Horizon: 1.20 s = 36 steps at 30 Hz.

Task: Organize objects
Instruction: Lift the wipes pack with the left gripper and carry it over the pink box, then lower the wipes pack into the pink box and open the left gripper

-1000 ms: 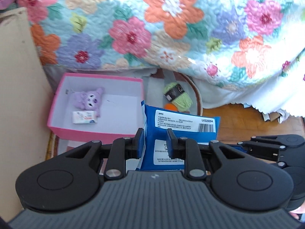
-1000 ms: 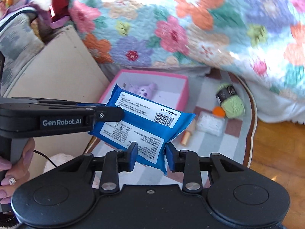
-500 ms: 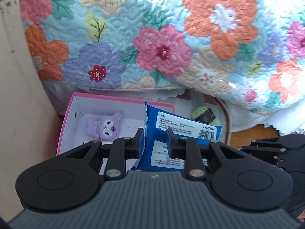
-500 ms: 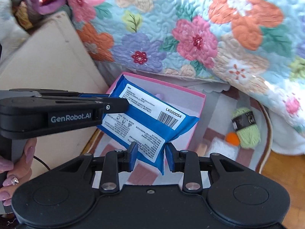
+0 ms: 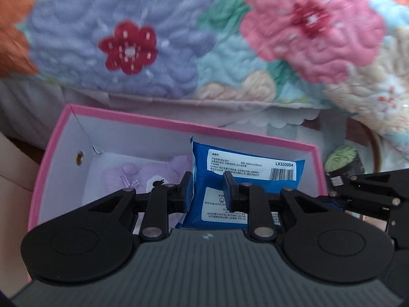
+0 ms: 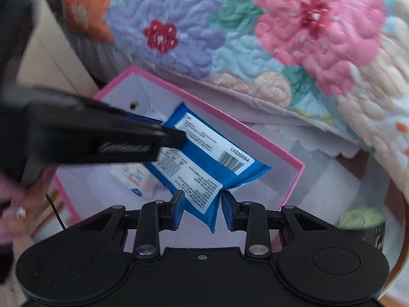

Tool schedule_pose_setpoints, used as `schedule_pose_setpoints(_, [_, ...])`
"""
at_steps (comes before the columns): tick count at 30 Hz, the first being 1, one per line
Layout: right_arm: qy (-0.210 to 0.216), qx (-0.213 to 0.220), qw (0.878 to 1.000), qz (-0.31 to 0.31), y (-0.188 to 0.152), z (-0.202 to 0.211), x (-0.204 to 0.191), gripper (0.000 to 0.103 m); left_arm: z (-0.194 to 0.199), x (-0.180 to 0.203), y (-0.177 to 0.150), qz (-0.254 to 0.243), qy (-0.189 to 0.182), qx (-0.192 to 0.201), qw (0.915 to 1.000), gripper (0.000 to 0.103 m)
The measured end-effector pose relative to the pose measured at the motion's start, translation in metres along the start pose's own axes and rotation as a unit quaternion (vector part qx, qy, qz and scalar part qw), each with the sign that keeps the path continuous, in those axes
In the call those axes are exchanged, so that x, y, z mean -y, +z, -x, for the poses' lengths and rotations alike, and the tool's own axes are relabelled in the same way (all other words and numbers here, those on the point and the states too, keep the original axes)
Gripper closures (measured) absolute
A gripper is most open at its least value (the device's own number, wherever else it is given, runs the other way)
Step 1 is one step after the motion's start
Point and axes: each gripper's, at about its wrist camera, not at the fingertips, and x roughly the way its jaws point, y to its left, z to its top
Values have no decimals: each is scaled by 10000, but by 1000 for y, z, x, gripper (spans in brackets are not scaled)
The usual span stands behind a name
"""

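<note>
Left wrist view: the left tongs (image 5: pixel 207 188) are closed on a blue wipes packet (image 5: pixel 245 176) over the pink box (image 5: pixel 158 124), beside a purple plush (image 5: pixel 153 176). Right wrist view: the right tongs (image 6: pixel 202 208) pinch the packet's lower corner (image 6: pixel 212 176) above the box (image 6: pixel 294 179); green yarn (image 6: pixel 363 217) lies outside it.

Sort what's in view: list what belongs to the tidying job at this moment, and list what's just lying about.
In the job:
blue packet, gripped by both tools
left tool
right tool
pink box, under the packet
purple plush toy, in the box
small white carton, in the box

Lying about:
green yarn ball, outside the box
floral quilt
rug
</note>
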Motion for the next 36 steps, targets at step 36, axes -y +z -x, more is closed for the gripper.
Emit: schedule_pose_setpoints(36, [-329,-187,9916,-1236,8,-73,7,72,-58,-5,-5,338,503,-495,9969,75])
